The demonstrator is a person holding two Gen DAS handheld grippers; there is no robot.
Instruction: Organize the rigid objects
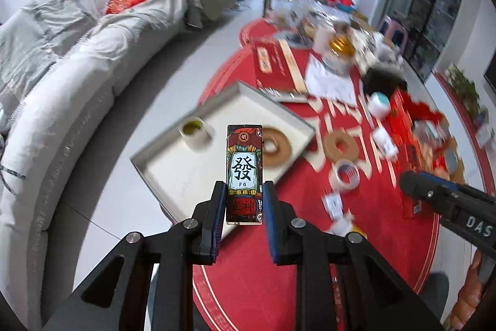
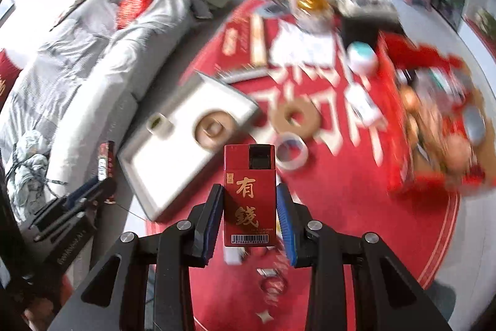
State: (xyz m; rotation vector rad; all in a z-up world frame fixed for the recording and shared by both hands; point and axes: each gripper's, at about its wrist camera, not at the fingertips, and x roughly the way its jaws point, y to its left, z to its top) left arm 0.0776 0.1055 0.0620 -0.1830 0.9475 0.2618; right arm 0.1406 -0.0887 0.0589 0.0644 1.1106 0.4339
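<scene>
Mid-carry, the left gripper (image 1: 243, 200) clamps a patterned box (image 1: 244, 172) and the right gripper (image 2: 250, 207) a red box (image 2: 250, 194), each upright between its jaws; next, probably, set both into the white tray (image 1: 186, 176) ahead.

Both your wrist cameras look steeply down along their fingers, from well above the round red table (image 1: 254, 284). Your left view sits over its sofa-side edge; your right view sits further in. Both share the white tray (image 1: 173, 172) overhanging that edge and the sofa (image 2: 93, 76).
</scene>
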